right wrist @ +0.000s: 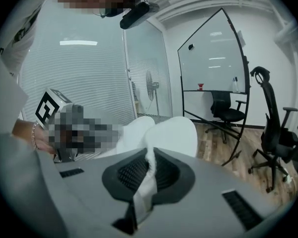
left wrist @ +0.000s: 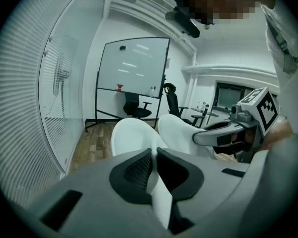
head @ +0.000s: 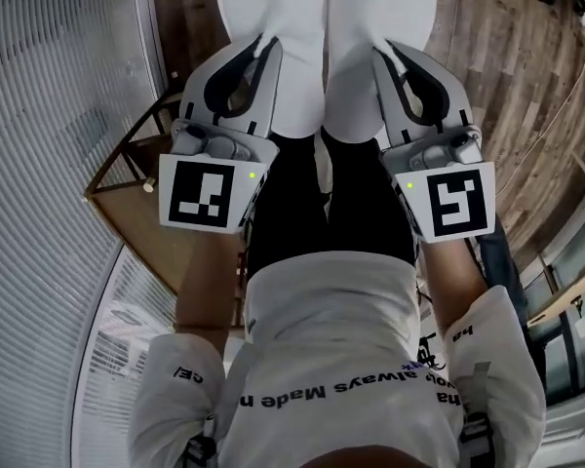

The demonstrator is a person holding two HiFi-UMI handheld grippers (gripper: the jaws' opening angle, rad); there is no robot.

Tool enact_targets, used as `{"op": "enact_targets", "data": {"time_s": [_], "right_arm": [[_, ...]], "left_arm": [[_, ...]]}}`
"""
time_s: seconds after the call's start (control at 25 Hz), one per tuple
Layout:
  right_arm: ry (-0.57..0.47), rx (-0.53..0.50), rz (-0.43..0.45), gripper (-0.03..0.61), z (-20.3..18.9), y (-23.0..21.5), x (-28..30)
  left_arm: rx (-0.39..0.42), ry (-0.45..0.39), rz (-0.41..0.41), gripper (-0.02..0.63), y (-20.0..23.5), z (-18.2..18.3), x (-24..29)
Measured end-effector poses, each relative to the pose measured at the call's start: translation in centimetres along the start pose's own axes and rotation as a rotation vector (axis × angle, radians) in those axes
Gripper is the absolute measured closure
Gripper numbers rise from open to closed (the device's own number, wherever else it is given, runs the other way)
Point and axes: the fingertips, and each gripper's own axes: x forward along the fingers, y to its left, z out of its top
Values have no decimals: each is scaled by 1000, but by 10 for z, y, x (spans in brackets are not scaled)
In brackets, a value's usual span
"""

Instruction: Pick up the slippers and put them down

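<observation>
**Left side.** Slatted blinds (head: 39,115) along the L edge, with a wooden frame (head: 127,164) standing just beside them on the floor.

**L gripper** (head: 263,45): jaws pressed together on a thin white edge at the rear of the left slipper (head: 273,18). The left gripper view confirms it: the pads close on that strip and no gap shows. The slipper hangs out ahead of the jaws, clear of the floor.

**Centre.** The two slippers sit side by side, soles toward the head cam. Inner edges touching or only just apart; cannot tell which.

**R gripper** (head: 382,47): same condition, jaws clamped on the rear edge of the right slipper (head: 380,8). The right gripper view shows fabric pinched between the pads. This slipper is also held in the air.

**Right side.** Wood floor (head: 507,57) below and ahead, bare where the slippers point. A cable runs near the R edge.

**Assessment.** Pick-up appears complete for both units; put-down not yet done. Step in hand is judged to be the carry toward set-down.

**Next move calls for:**
- bringing both slippers to the floor, level and together;
- keeping the grip until the soles rest flat;
- then spreading the jaws and backing off without dragging the fabric.

Risk: the thin-edge pinch may slip if tilted.
</observation>
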Motion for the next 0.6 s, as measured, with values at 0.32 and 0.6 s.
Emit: {"op": "enact_targets", "data": {"time_s": [0.32,0.6], "right_arm": [[6,-1,20,557,-89,-23,58],[6,9,46,557,-197,-50,126]], "left_arm": [[50,-35,-57,586,27,-78,62],[39,-41,-85,586,56,-180,138]]}}
